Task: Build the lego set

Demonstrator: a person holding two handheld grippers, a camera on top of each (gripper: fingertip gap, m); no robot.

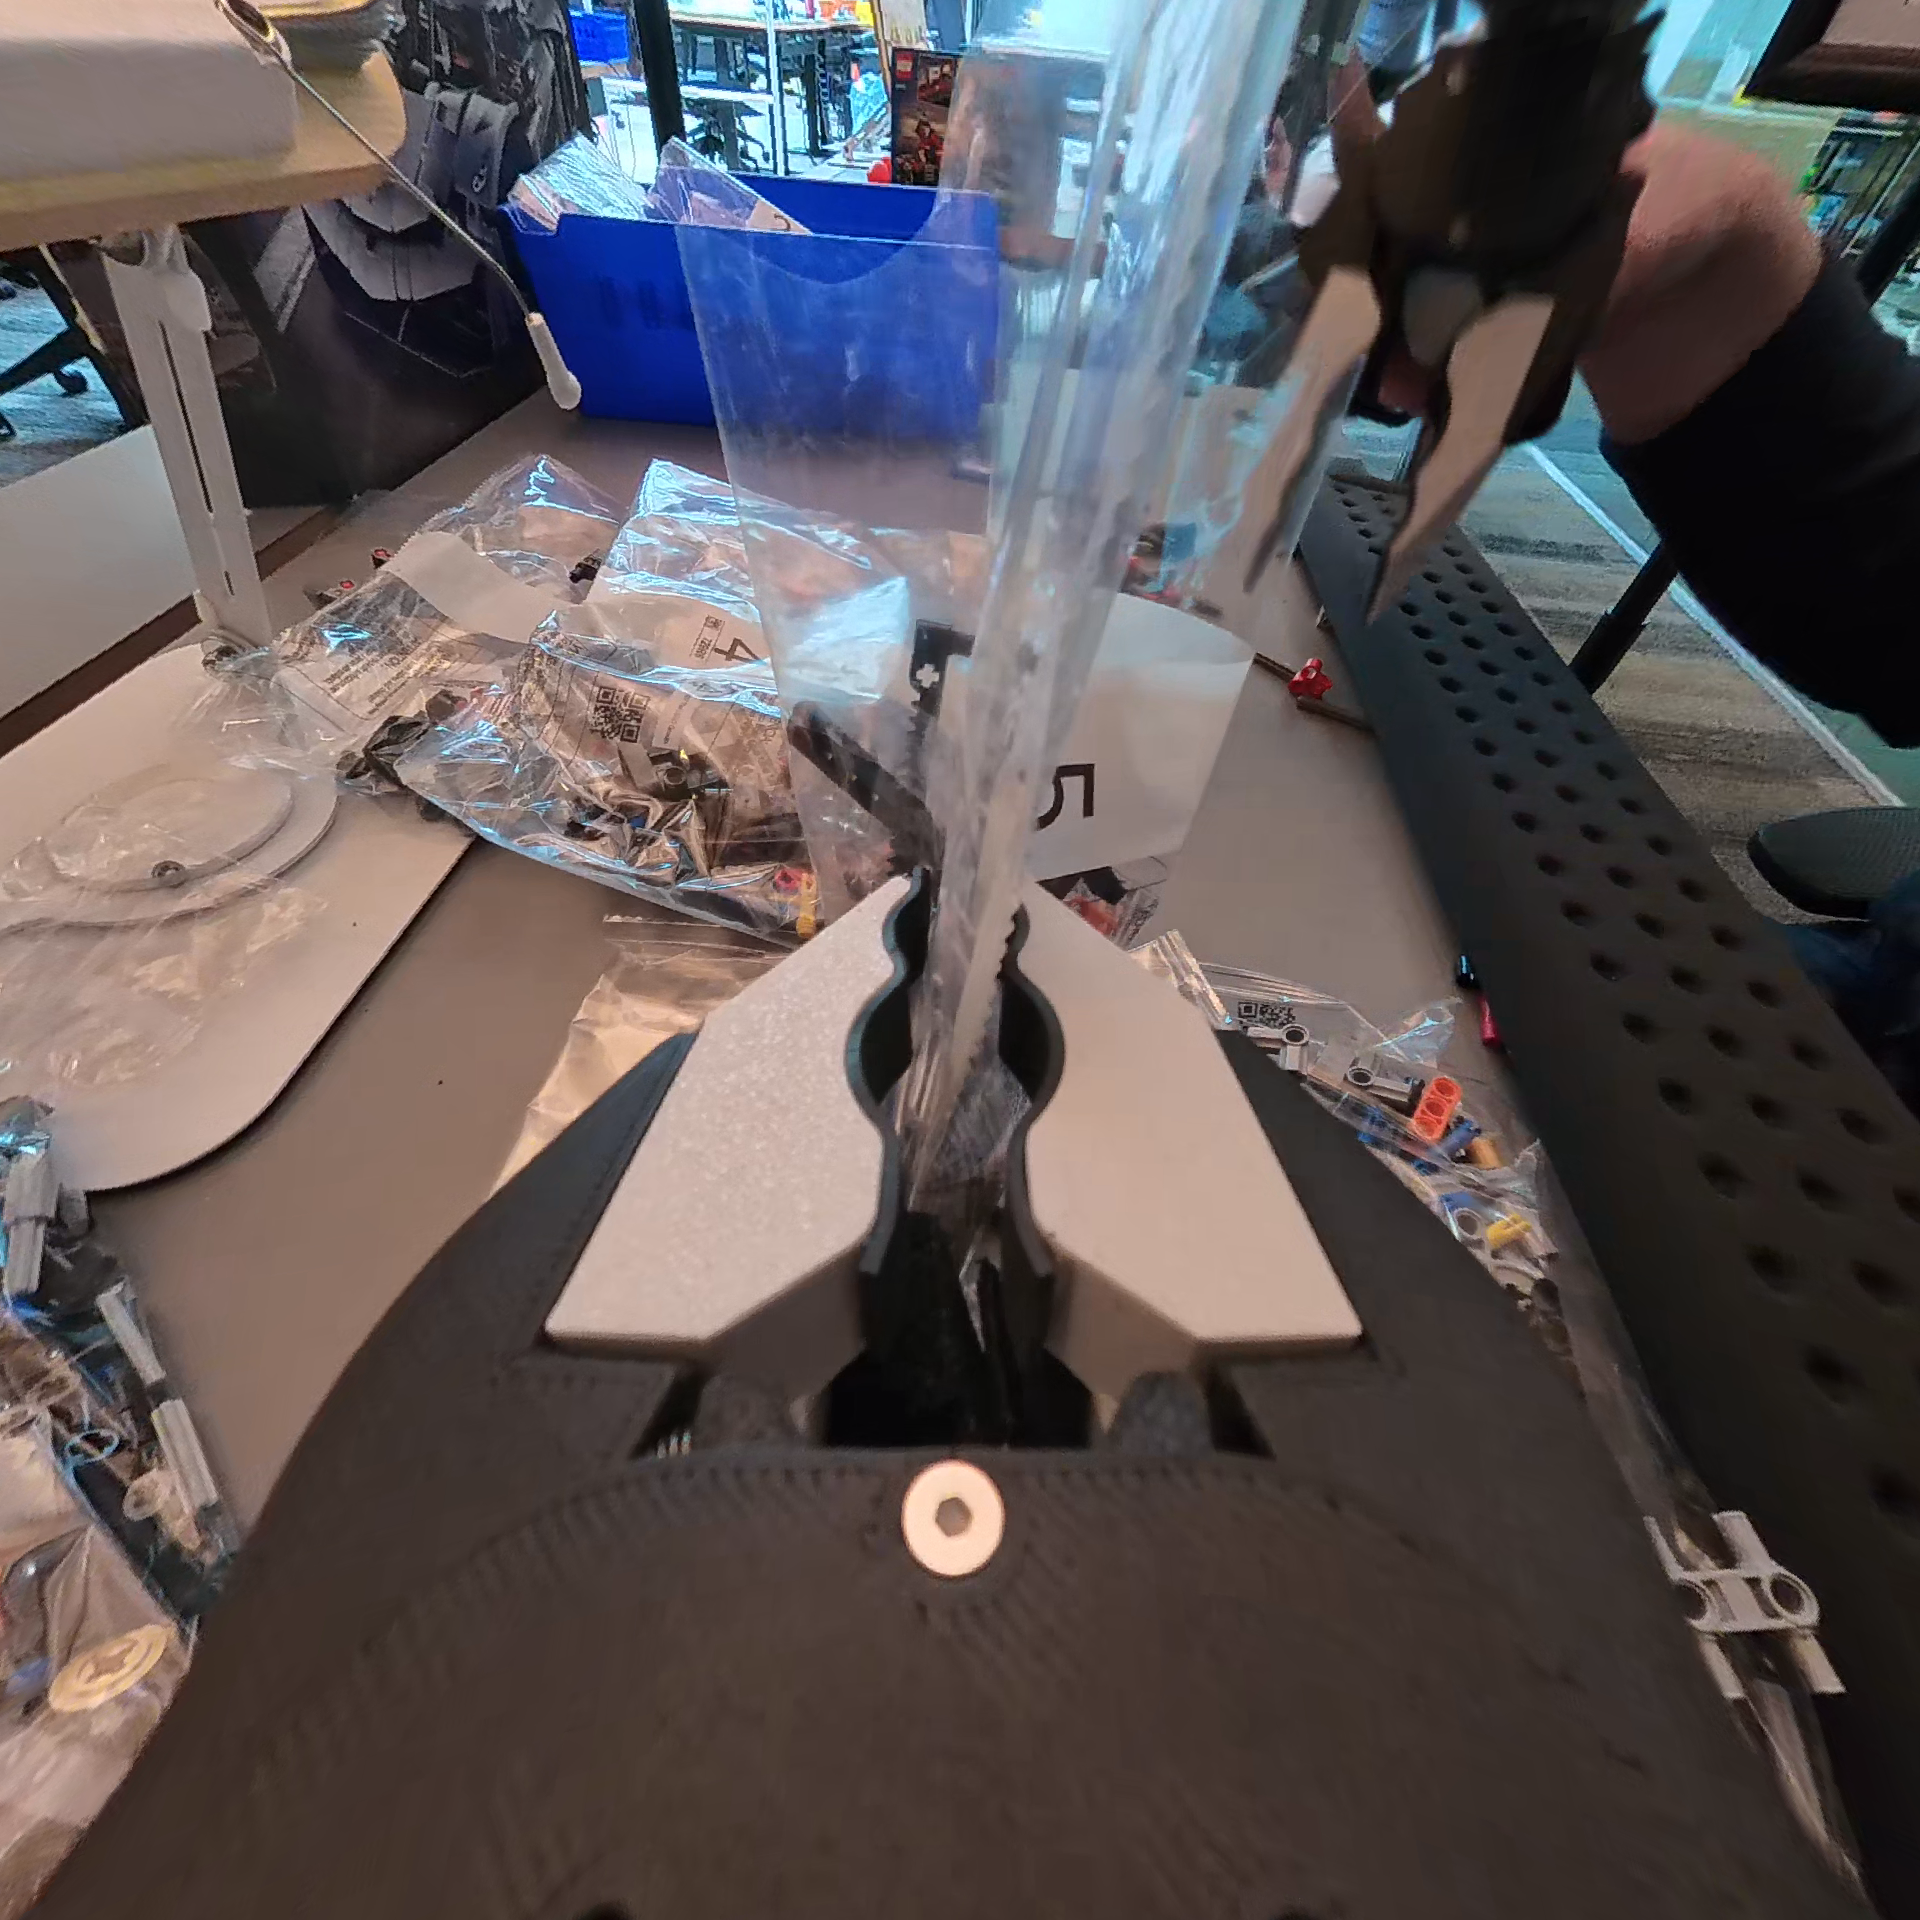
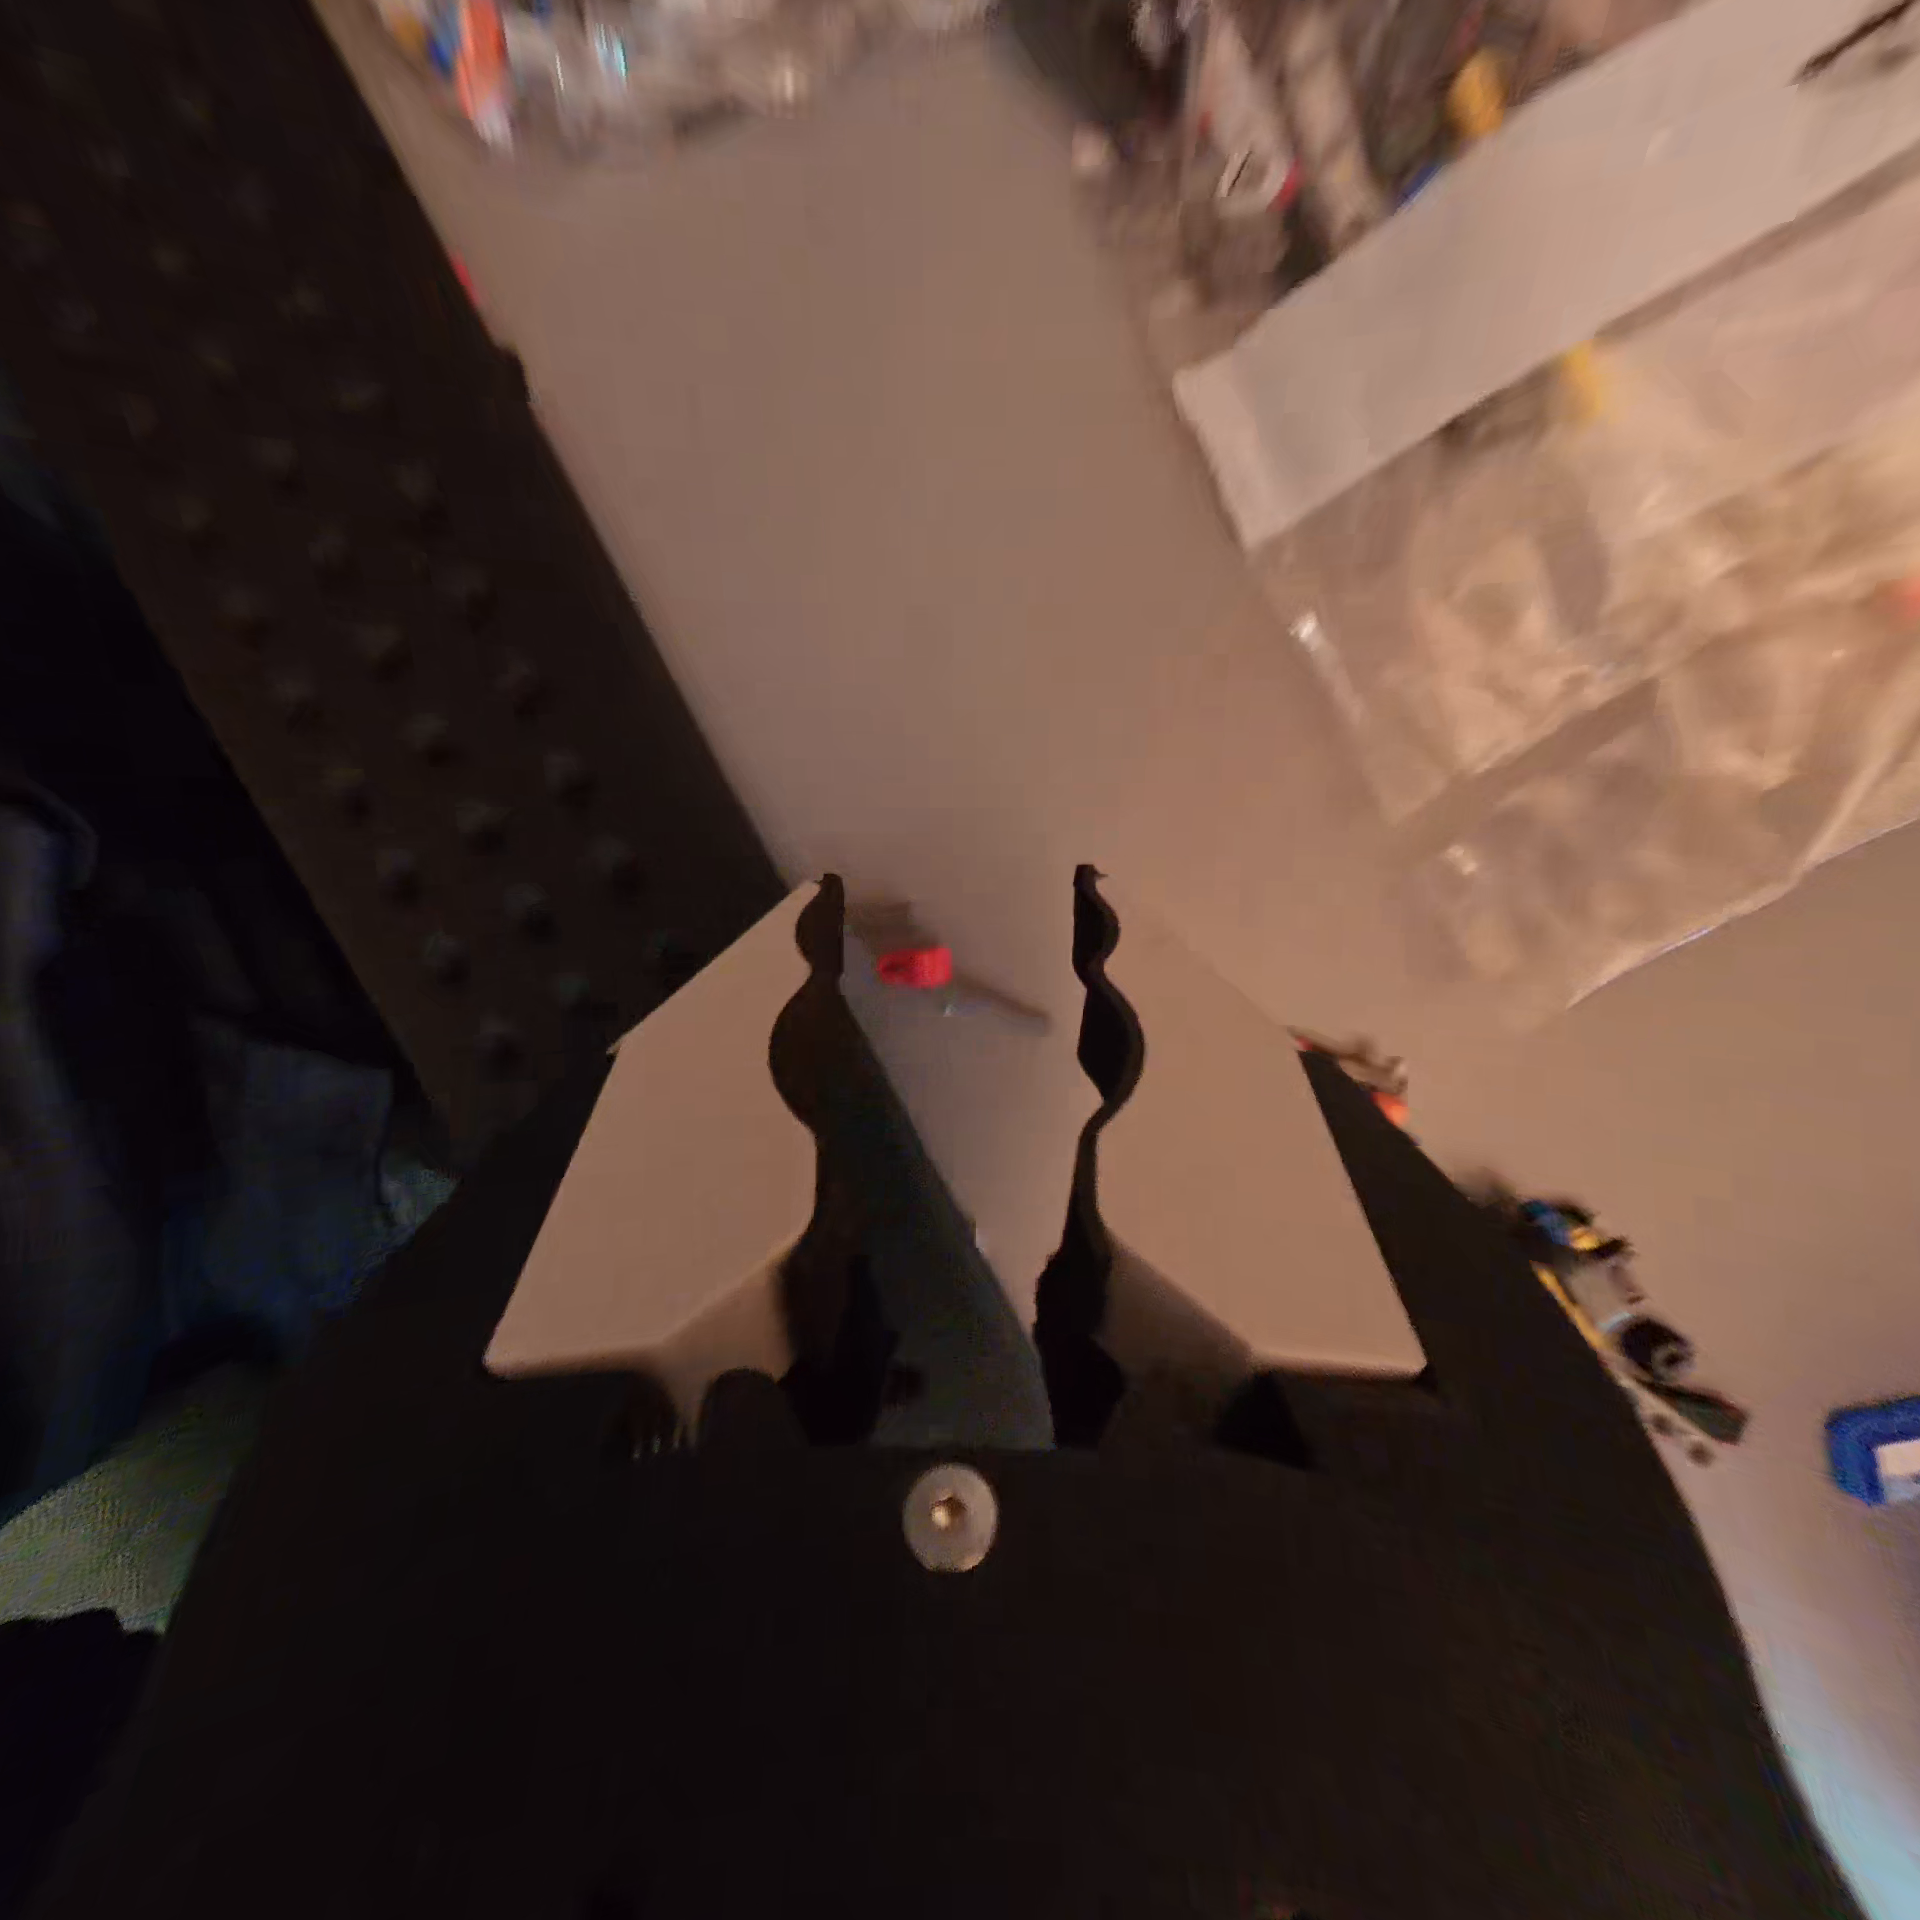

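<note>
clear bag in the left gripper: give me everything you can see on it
The clear bag is thin, glossy, see-through plastic with a serrated edge. The left gripper is shut on that edge, and the bag rises upright past the frame top. It looks nearly empty; contents can't be confirmed. The open right gripper hangs beside it, contact unclear.

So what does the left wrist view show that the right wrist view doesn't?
Only the left wrist view shows the left tool shut on the clear plastic bag, a blue bin and a white stand. Only the right wrist view shows the right tool's open jaws close up. Both show the right tool, a small red piece and the black perforated rail.
</note>
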